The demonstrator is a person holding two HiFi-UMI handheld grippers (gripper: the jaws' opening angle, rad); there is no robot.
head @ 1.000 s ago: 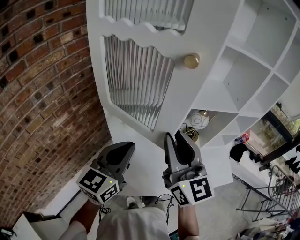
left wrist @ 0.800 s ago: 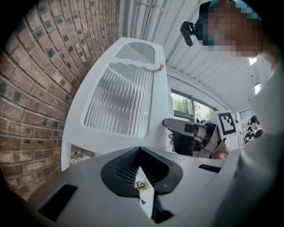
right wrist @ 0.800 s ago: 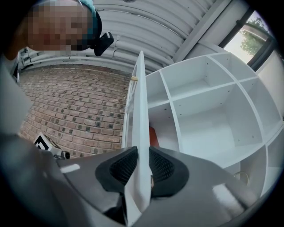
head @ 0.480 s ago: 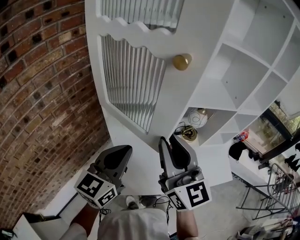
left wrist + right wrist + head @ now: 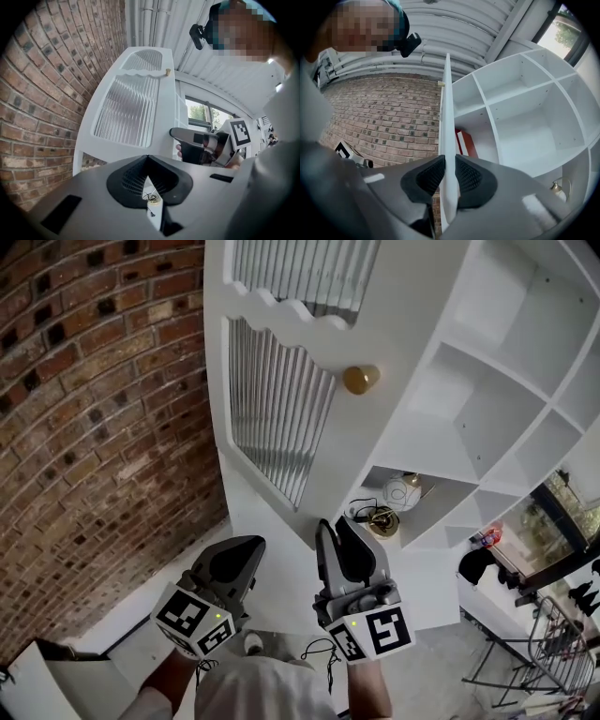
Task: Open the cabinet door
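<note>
While looking down from the head, finds the two claws nearest, side by side and apart. Has the left claw (image 5: 246,554) closed pad against pad with nothing between, short of the door and not touching it. Has the right claw (image 5: 336,526) just beside it, parted only narrowly, pressing both ribbed pads (image 5: 429,176) onto the two faces of the cabinet door (image 5: 403,334) at its knob-side edge. Shows that door edge-on in the right gripper view, running straight up from between the pads. Places the door swung well out from the cabinet (image 5: 487,399), already open, with white shelf compartments laid bare to its right. Carries, further up the door, a ribbed glass panel (image 5: 277,418) with a wavy top border, and a brass knob (image 5: 360,379) near the gripped edge. Holds, in the compartment nearest the right claw, a white round ornament (image 5: 405,491) and a brass piece (image 5: 382,519) beside it. Backs everything on the left with a brick wall (image 5: 94,409).
</note>
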